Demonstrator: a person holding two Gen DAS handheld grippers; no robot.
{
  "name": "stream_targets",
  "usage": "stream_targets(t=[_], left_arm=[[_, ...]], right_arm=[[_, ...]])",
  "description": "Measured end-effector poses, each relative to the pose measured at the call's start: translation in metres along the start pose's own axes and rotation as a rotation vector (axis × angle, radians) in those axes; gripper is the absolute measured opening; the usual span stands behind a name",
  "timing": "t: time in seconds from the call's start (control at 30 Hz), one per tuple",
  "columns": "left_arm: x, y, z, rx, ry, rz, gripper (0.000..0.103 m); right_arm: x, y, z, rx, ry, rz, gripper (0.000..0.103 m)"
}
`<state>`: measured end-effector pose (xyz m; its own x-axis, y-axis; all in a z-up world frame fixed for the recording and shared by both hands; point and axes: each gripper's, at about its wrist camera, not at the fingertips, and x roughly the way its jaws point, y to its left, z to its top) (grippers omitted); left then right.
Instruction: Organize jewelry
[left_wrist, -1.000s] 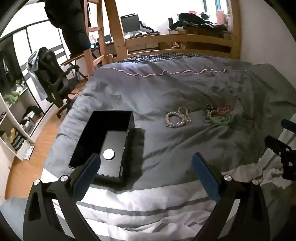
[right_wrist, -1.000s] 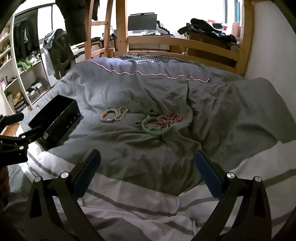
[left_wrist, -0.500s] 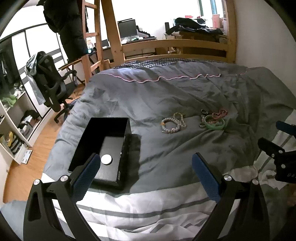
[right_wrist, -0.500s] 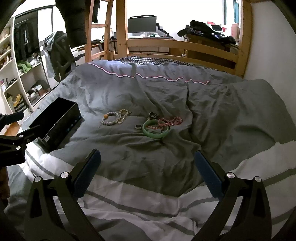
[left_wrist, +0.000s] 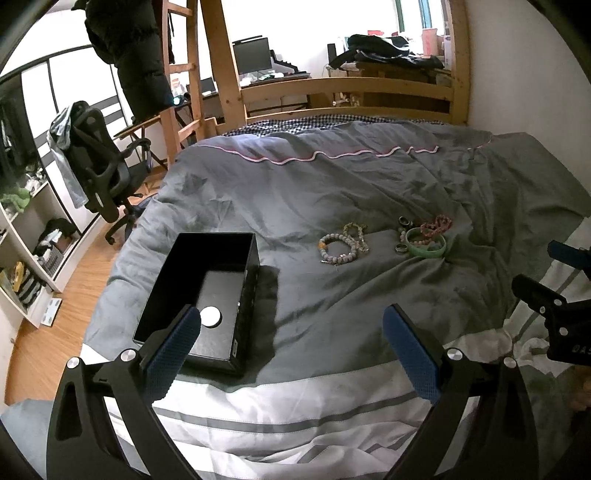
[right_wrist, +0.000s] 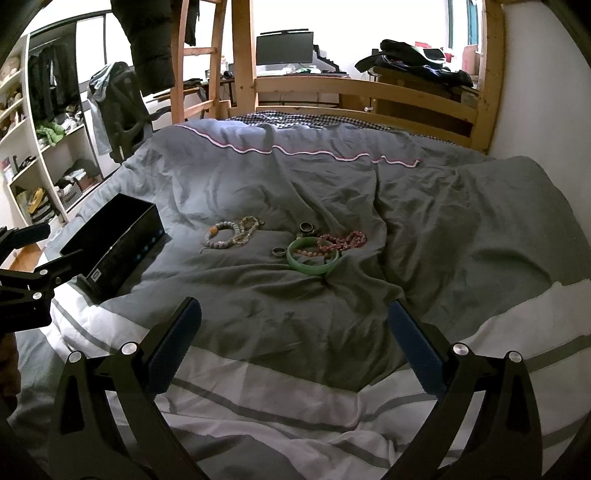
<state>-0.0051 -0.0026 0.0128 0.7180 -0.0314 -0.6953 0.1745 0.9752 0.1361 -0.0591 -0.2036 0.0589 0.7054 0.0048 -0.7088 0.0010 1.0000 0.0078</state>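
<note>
- Grey bedding (right_wrist: 332, 302) covers a wooden-framed bed in a cluttered bedroom, with an office chair (left_wrist: 99, 166) and shelves at nine o'clock.
- Over the last second both views have drawn back and risen slightly; the jewelry now sits a little farther up each picture, and nothing on the bed has shifted.
- Left tool (left_wrist: 291, 332): fingers wide apart, holding nothing, hovering above the near end of an open black box (left_wrist: 207, 295) at seven o'clock in its view.
- Inside the box lies one small white disc (left_wrist: 211, 316); otherwise it looks bare.
- Right tool (right_wrist: 295, 328): fingers wide apart, empty, aimed at the jewelry near the centre of its view.
- Green bangle (right_wrist: 313, 255) sits at centre, touching a pink bead string (right_wrist: 341, 240); two small rings (right_wrist: 291, 242) lie just beside it, toward ten o'clock.
- Pale bead bracelets (right_wrist: 231, 234) lie farther left, between bangle and box.
- Judging by this, no piece is boxed yet; the pull-back seems a pause before the first reach.
</note>
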Motion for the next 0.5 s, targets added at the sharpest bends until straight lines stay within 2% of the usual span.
stream_targets(t=[0.5], left_arm=[[0.0016, -0.0037, -0.0028, 0.013, 0.016, -0.001, 0.097]], right_arm=[[0.0043, 0.0016, -0.0028, 0.002, 0.022, 0.011, 0.100]])
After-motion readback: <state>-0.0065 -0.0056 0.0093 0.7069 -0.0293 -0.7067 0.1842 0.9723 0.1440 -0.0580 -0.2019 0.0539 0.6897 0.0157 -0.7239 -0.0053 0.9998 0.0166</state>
